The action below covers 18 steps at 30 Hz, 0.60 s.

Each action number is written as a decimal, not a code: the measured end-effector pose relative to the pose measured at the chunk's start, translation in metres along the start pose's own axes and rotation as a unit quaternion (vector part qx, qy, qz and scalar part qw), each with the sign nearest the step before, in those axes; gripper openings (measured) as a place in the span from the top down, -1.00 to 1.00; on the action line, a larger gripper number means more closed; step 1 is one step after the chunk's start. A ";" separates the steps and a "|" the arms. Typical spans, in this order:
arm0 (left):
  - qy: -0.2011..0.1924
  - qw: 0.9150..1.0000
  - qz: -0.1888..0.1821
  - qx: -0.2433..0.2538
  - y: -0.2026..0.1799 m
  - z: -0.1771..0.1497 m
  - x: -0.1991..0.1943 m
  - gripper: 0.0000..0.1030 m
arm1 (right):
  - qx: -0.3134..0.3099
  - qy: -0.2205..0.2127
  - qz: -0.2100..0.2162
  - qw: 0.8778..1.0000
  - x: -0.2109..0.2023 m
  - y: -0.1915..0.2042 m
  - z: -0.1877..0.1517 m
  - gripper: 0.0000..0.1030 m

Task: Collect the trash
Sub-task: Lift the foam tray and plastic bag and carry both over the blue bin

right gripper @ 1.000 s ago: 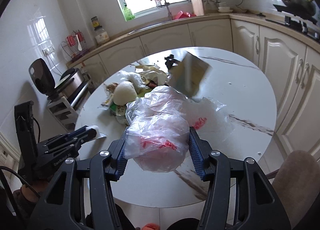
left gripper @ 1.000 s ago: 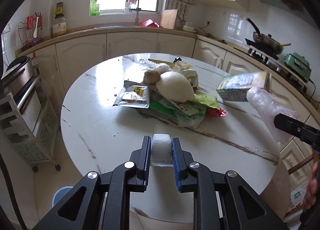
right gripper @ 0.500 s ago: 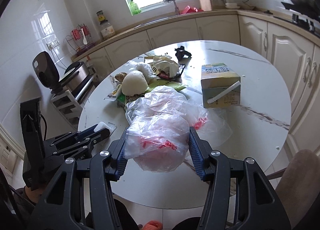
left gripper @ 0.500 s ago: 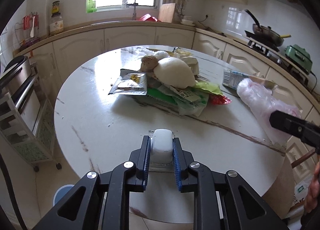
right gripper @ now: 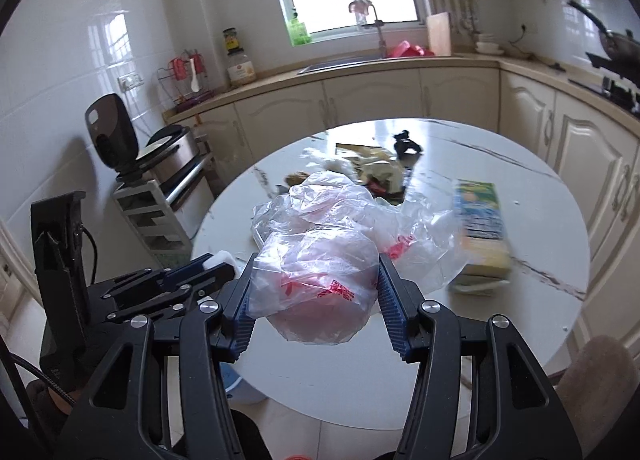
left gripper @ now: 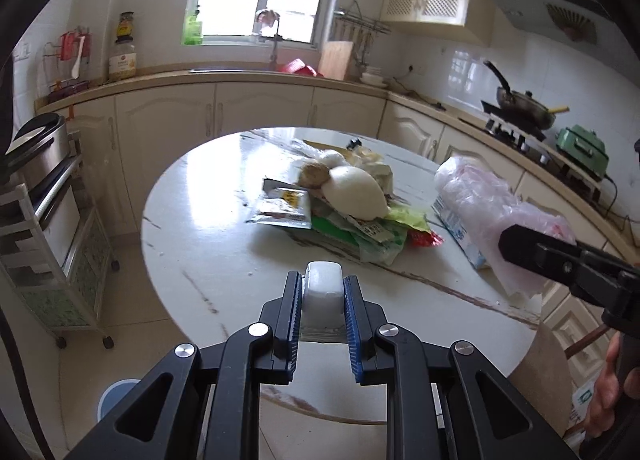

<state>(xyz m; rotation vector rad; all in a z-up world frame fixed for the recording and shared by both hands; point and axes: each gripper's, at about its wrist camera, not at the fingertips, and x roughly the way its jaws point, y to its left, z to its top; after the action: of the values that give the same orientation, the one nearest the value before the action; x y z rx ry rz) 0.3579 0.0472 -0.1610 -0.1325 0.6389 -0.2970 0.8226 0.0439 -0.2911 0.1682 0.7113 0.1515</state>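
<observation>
Now left tool [left gripper: 323, 302] grips white cup [left gripper: 323, 287]; right tool [right gripper: 314, 298] grips plastic bag [right gripper: 320, 272].

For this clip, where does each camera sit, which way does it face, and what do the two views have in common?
Left wrist: sits on the left gripper, looks along its jaws, shut on a small white container, across the round table toward the window; a hand shows at right.
Right wrist: sits on the right gripper, jaws shut on a clear plastic bag, facing the same table and window.
Shared: table, trash pile, carton, sink counter; each shows the other gripper.
</observation>
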 end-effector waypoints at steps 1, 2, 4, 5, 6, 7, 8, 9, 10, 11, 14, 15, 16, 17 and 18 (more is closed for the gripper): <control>0.000 1.000 -0.003 -0.002 0.004 -0.001 -0.003 0.69 | -0.002 0.000 0.007 1.000 0.002 0.007 0.001 0.00; -0.003 1.000 -0.001 -0.006 0.007 -0.002 -0.006 0.69 | -0.004 0.000 0.011 1.000 0.003 0.011 0.002 0.00; -0.006 1.000 -0.005 -0.009 0.014 -0.004 -0.014 0.69 | -0.014 -0.003 0.016 1.000 0.005 0.025 0.004 0.00; -0.011 1.000 -0.003 -0.012 0.017 -0.004 -0.018 0.69 | -0.020 -0.004 0.018 1.000 0.007 0.032 0.006 0.00; -0.013 1.000 -0.006 -0.012 0.019 -0.006 -0.022 0.69 | -0.023 -0.005 0.022 0.999 0.009 0.038 0.007 0.00; -0.014 1.000 -0.008 -0.017 0.021 -0.006 -0.023 0.69 | -0.025 -0.006 0.025 0.999 0.011 0.043 0.007 0.00; -0.014 1.000 -0.011 -0.025 0.023 -0.006 -0.022 0.69 | -0.031 -0.005 0.027 0.999 0.014 0.050 0.008 0.00; -0.013 1.000 -0.017 -0.020 0.023 -0.006 -0.020 0.69 | -0.036 -0.005 0.025 0.999 0.017 0.055 0.009 0.00; -0.012 1.000 -0.021 -0.006 0.019 -0.007 -0.014 0.69 | -0.040 -0.005 0.021 0.999 0.021 0.059 0.009 0.00; -0.002 1.000 -0.017 0.002 0.018 -0.009 -0.006 0.69 | -0.042 -0.003 0.021 0.999 0.023 0.062 0.009 0.00; 0.017 1.000 -0.020 -0.007 0.018 -0.013 0.006 0.69 | -0.036 0.005 0.013 0.999 0.027 0.057 0.007 0.00; 0.020 1.000 -0.023 -0.005 0.017 -0.013 0.007 0.69 | -0.033 0.007 0.010 0.999 0.028 0.053 0.006 0.00; 0.029 0.999 -0.020 -0.001 0.016 -0.014 0.011 0.69 | -0.030 0.009 0.009 0.999 0.028 0.049 0.004 0.00; 0.034 0.999 -0.020 0.000 0.016 -0.013 0.015 0.68 | -0.027 0.010 0.007 1.000 0.028 0.045 0.004 0.00; 0.039 0.999 -0.021 -0.004 0.016 -0.013 0.020 0.62 | -0.024 0.012 0.005 1.000 0.028 0.042 0.004 0.00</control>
<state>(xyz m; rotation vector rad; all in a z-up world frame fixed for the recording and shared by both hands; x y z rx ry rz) 0.3686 0.0563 -0.1862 -0.1421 0.7163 -0.3406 0.8429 0.0897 -0.2980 0.1246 0.7299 0.1795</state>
